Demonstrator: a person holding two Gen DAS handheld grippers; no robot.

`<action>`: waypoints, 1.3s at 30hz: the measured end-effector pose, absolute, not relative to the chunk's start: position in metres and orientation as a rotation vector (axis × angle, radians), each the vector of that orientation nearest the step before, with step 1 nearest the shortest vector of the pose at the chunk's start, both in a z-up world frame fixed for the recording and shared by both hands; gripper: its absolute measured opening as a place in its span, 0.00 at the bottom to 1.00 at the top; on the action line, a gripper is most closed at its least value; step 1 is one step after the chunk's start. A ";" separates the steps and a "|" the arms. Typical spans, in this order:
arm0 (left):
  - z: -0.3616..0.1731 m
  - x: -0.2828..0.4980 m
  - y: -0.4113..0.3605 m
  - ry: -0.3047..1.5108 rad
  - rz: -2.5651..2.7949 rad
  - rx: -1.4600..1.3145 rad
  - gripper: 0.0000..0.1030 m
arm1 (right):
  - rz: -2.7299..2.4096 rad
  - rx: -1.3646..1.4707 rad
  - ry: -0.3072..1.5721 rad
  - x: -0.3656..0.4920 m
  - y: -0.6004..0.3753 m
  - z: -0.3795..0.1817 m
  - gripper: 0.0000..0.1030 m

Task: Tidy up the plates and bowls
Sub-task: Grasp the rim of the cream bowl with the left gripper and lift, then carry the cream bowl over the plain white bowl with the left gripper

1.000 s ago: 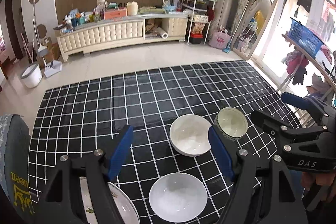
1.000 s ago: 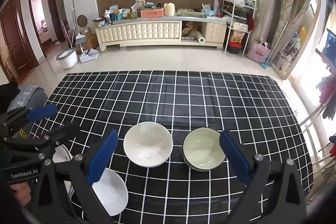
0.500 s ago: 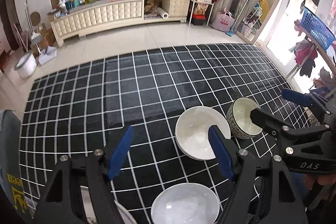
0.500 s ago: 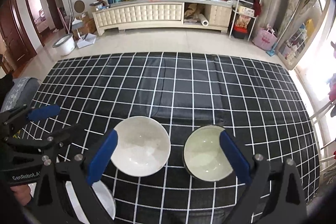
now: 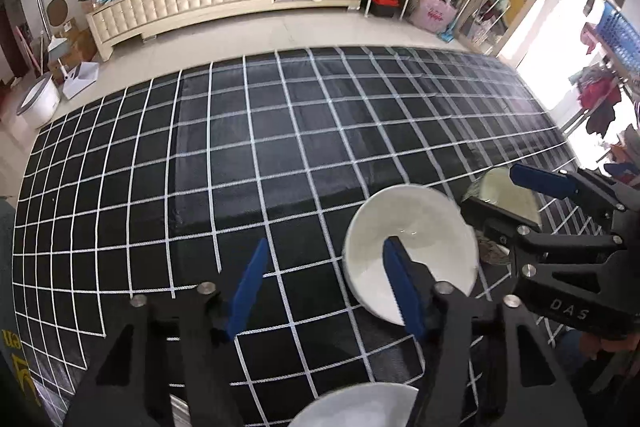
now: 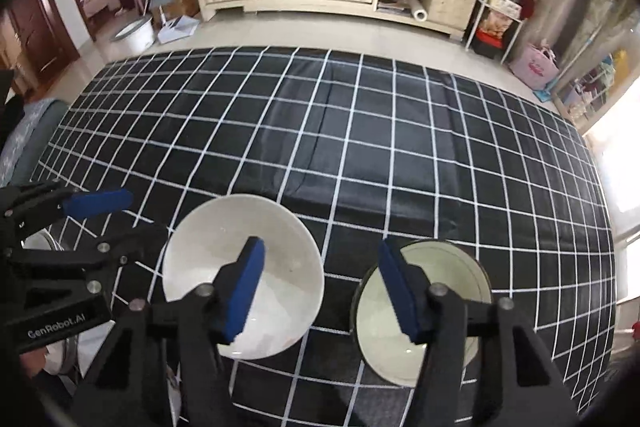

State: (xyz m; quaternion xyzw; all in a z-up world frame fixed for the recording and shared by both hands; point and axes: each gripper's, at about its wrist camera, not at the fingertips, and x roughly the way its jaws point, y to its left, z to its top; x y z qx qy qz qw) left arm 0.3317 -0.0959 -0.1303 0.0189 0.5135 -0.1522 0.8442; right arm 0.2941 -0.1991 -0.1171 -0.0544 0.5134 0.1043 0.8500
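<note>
**Both grippers dip toward the bowls**

Left gripper (image 5: 324, 285) and right gripper (image 6: 320, 285) tilt steeply down over the checked cloth (image 6: 360, 131), lower than a second ago. Their jaws have just been narrowing and stand half open, holding nothing. The white bowl (image 6: 280, 247) and the green-lined bowl (image 6: 452, 267) sit side by side beneath.

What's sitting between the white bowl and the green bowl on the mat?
Nothing: in the right wrist view only bare checked mat separates the white bowl from the green bowl.
</note>
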 end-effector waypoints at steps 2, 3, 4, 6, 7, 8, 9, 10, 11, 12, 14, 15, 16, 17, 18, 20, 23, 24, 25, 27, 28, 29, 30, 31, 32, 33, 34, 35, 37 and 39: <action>-0.139 0.334 -0.098 1.114 -0.334 0.040 0.44 | 0.237 -0.106 1.099 0.296 -0.199 -0.122 0.50; -0.143 0.335 -0.099 1.125 -0.340 0.040 0.41 | 0.252 -0.100 1.103 0.296 -0.199 -0.124 0.45; -0.147 0.336 -0.099 1.136 -0.346 0.041 0.38 | 0.266 -0.098 1.106 0.296 -0.198 -0.125 0.39; -0.152 0.338 -0.101 1.157 -0.354 0.039 0.30 | 0.266 -0.119 1.112 0.296 -0.195 -0.130 0.37; -0.155 0.339 -0.101 1.169 -0.359 0.033 0.29 | 0.257 -0.136 1.125 0.297 -0.194 -0.133 0.35; -0.158 0.340 -0.100 1.174 -0.361 0.028 0.27 | 0.253 -0.141 1.136 0.298 -0.194 -0.137 0.33; -0.160 0.339 -0.100 1.177 -0.364 0.027 0.23 | 0.249 -0.138 1.151 0.299 -0.194 -0.141 0.31; -0.163 0.339 -0.101 1.182 -0.367 0.032 0.22 | 0.245 -0.132 1.160 0.301 -0.195 -0.143 0.29; -0.165 0.339 -0.101 1.191 -0.368 0.035 0.20 | 0.240 -0.129 1.169 0.302 -0.195 -0.145 0.25; -0.167 0.340 -0.106 1.200 -0.373 0.038 0.19 | 0.237 -0.127 1.174 0.302 -0.196 -0.146 0.23; -0.164 0.342 -0.109 1.201 -0.382 0.037 0.17 | 0.243 -0.119 1.179 0.301 -0.195 -0.149 0.20; -0.164 0.342 -0.110 1.202 -0.387 0.041 0.15 | 0.242 -0.116 1.186 0.301 -0.195 -0.151 0.20; -0.165 0.342 -0.111 1.204 -0.388 0.042 0.15 | 0.238 -0.114 1.195 0.300 -0.194 -0.154 0.17; -0.165 0.343 -0.111 1.206 -0.390 0.043 0.15 | 0.233 -0.118 1.195 0.299 -0.194 -0.155 0.14; -0.167 0.343 -0.112 1.208 -0.395 0.047 0.15 | 0.224 -0.126 1.190 0.299 -0.194 -0.156 0.12; -0.170 0.342 -0.113 1.212 -0.404 0.051 0.15 | 0.211 -0.114 1.181 0.299 -0.195 -0.156 0.11; -0.172 0.343 -0.116 1.217 -0.418 0.055 0.11 | 0.213 -0.080 1.181 0.300 -0.198 -0.156 0.11; -0.173 0.343 -0.118 1.215 -0.416 0.060 0.11 | 0.209 -0.064 1.180 0.300 -0.199 -0.155 0.11; -0.173 0.343 -0.119 1.212 -0.413 0.067 0.11 | 0.205 -0.048 1.174 0.301 -0.201 -0.154 0.11; -0.174 0.342 -0.121 1.212 -0.412 0.073 0.10 | 0.193 -0.038 1.152 0.299 -0.202 -0.148 0.11; -0.173 0.342 -0.122 1.214 -0.409 0.081 0.10 | 0.191 -0.035 1.140 0.296 -0.200 -0.143 0.11; -0.172 0.341 -0.123 1.214 -0.406 0.089 0.10 | 0.191 -0.033 1.131 0.294 -0.200 -0.137 0.11; -0.170 0.340 -0.124 1.210 -0.402 0.094 0.09 | 0.193 -0.031 1.124 0.292 -0.199 -0.133 0.11; -0.167 0.337 -0.125 1.202 -0.401 0.097 0.09 | 0.196 -0.029 1.114 0.289 -0.197 -0.126 0.11; -0.162 0.335 -0.126 1.190 -0.399 0.096 0.09 | 0.198 -0.028 1.104 0.286 -0.195 -0.120 0.11; -0.158 0.334 -0.126 1.182 -0.398 0.095 0.09 | 0.200 -0.027 1.096 0.285 -0.192 -0.115 0.11; -0.152 0.332 -0.124 1.173 -0.399 0.091 0.09 | 0.202 -0.024 1.085 0.282 -0.190 -0.109 0.11; -0.147 0.329 -0.123 1.166 -0.398 0.086 0.09 | 0.204 -0.023 1.076 0.279 -0.189 -0.103 0.11; -0.134 0.323 -0.120 1.142 -0.393 0.078 0.09 | 0.209 -0.023 1.055 0.272 -0.185 -0.091 0.11; -0.119 0.313 -0.114 1.116 -0.386 0.080 0.09 | 0.212 -0.024 1.045 0.266 -0.181 -0.082 0.11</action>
